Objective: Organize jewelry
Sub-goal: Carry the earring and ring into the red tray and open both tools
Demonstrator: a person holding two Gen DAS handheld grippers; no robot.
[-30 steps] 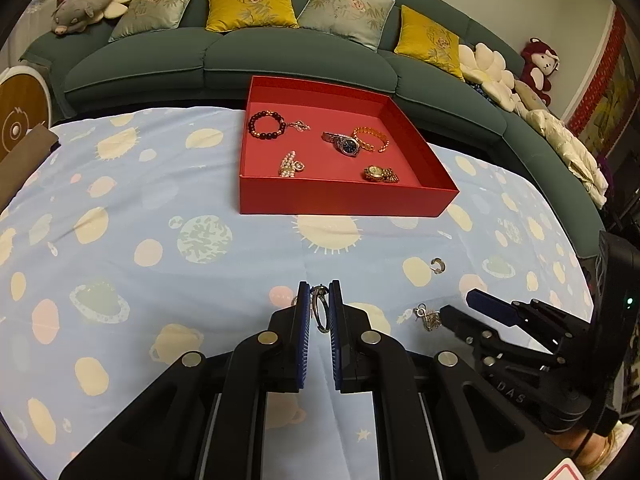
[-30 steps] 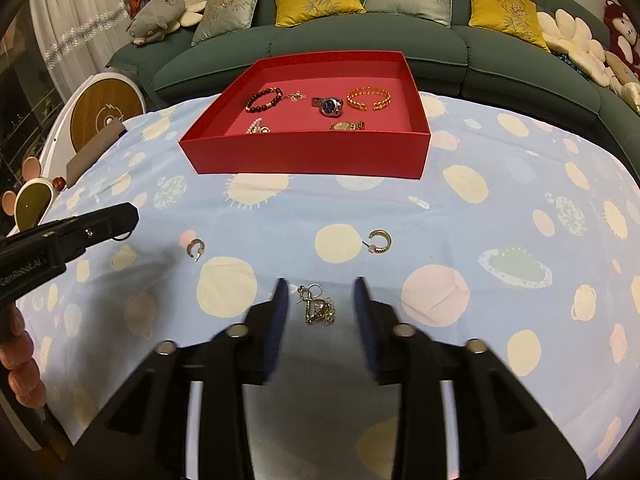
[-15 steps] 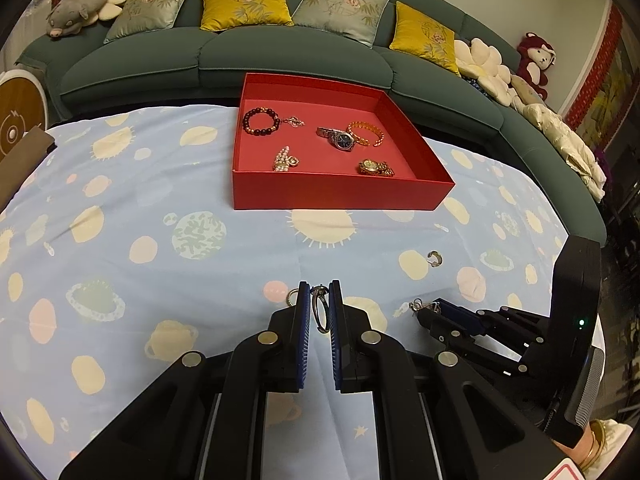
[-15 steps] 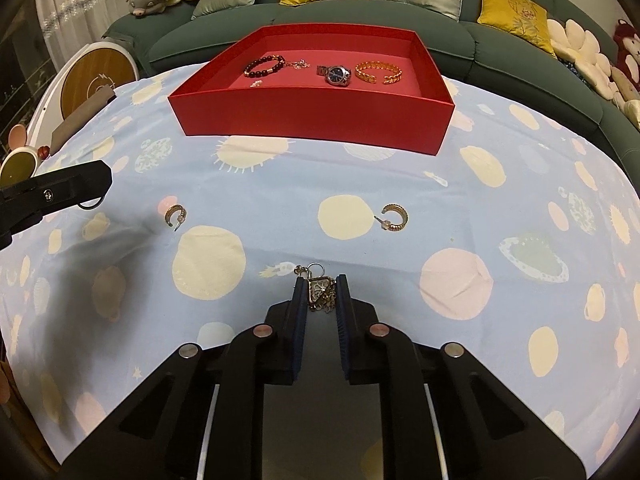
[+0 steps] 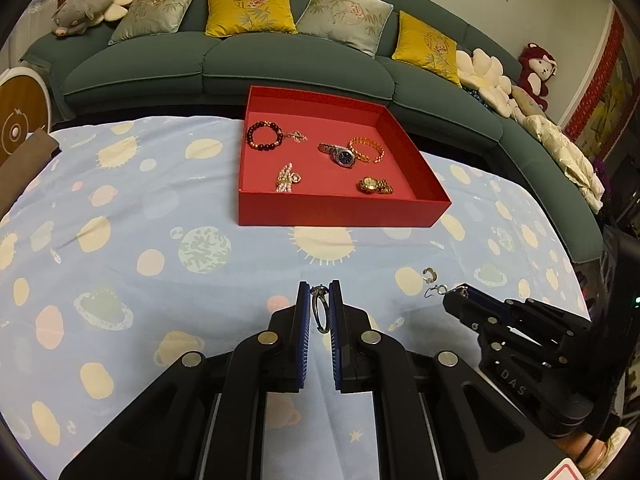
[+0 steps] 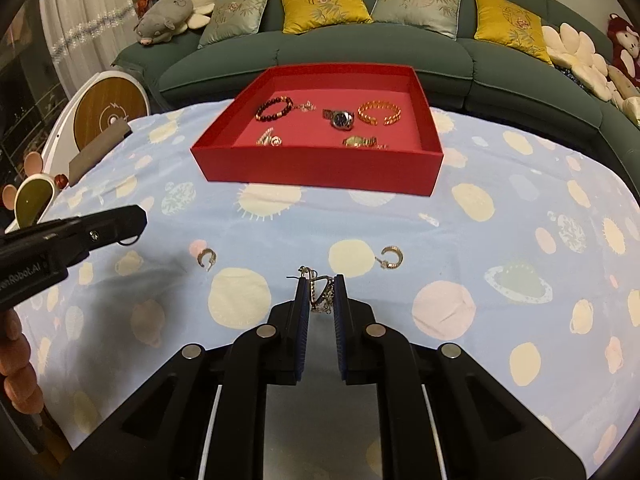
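My left gripper (image 5: 319, 292) is shut on a hoop earring (image 5: 319, 312), held above the patterned cloth. My right gripper (image 6: 321, 286) is shut on a tangled gold chain pendant (image 6: 322, 294), lifted off the cloth; it also shows in the left wrist view (image 5: 460, 294). The red tray (image 5: 340, 212) ahead holds a bead bracelet (image 5: 263, 136), a watch (image 5: 340, 155), a gold bangle (image 5: 366, 149), a pearl piece (image 5: 286, 178) and a gold watch (image 5: 374, 185). Two gold hoop earrings lie on the cloth, one (image 6: 207, 258) to the left and one (image 6: 391, 257) to the right.
A green sofa (image 5: 280, 60) with cushions runs behind the table. A round wooden disc (image 6: 108, 112) and a small mirror (image 6: 32, 200) stand at the left edge. The left gripper's body (image 6: 60, 240) reaches in from the left in the right wrist view.
My right gripper has closed on the chain pendant and lifted it off the cloth. My left gripper has kept its hold on the hoop earring and risen a little.
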